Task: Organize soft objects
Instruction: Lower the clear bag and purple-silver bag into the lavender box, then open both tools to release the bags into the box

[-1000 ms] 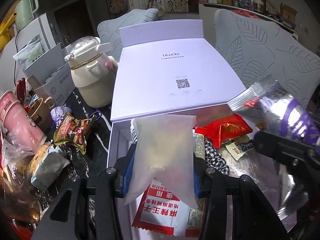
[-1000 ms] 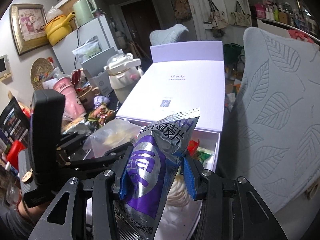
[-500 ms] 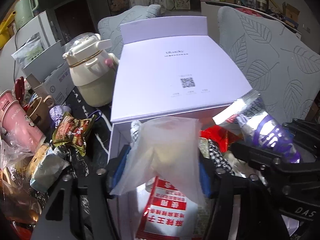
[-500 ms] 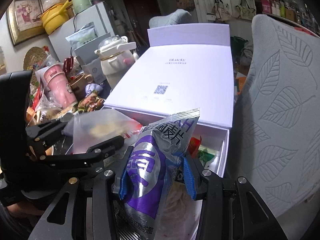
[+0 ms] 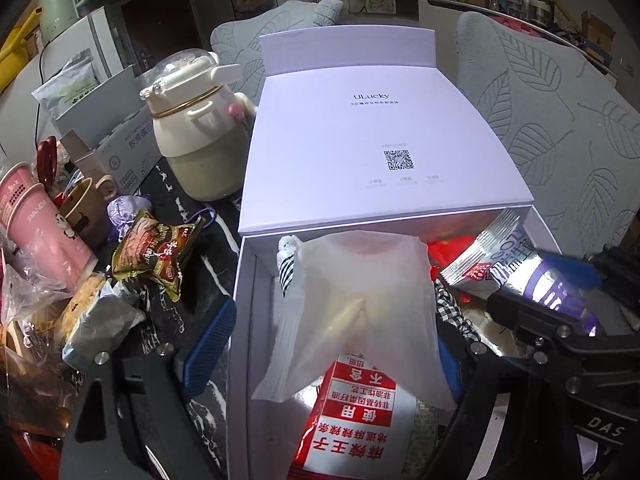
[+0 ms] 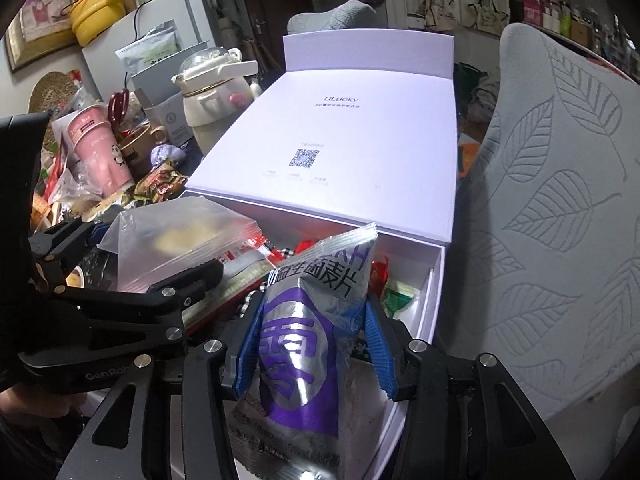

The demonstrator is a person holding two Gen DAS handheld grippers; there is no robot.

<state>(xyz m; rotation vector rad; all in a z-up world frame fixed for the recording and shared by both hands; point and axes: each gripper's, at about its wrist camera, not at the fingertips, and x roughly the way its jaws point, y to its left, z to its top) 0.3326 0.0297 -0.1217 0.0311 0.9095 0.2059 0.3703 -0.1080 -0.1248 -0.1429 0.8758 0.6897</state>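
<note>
A white box point(image 5: 246, 292) point(image 6: 434, 276) with its lid folded back holds snack packs and a checked cloth. My left gripper point(image 5: 324, 344) is open; its left blue pad point(image 5: 210, 344) stands outside the box's left wall. A translucent plastic bag point(image 5: 360, 304) point(image 6: 176, 240) lies between the jaws on a red-and-white pack point(image 5: 356, 420). My right gripper point(image 6: 312, 348) is shut on a silver-and-purple snack bag point(image 6: 308, 344) point(image 5: 532, 272) over the box's right side.
Left of the box stand a cream kettle point(image 5: 196, 136), pink cups point(image 5: 36, 220), a brown mug point(image 5: 86, 204), a brown snack pack point(image 5: 156, 252) and other wrapped packs point(image 5: 96, 320). A leaf-patterned chair back point(image 6: 560, 200) stands right of the box.
My left gripper's jaws have spread wide and let go of the translucent bag, which now rests in the box. My right gripper has moved lower over the box with the purple bag.
</note>
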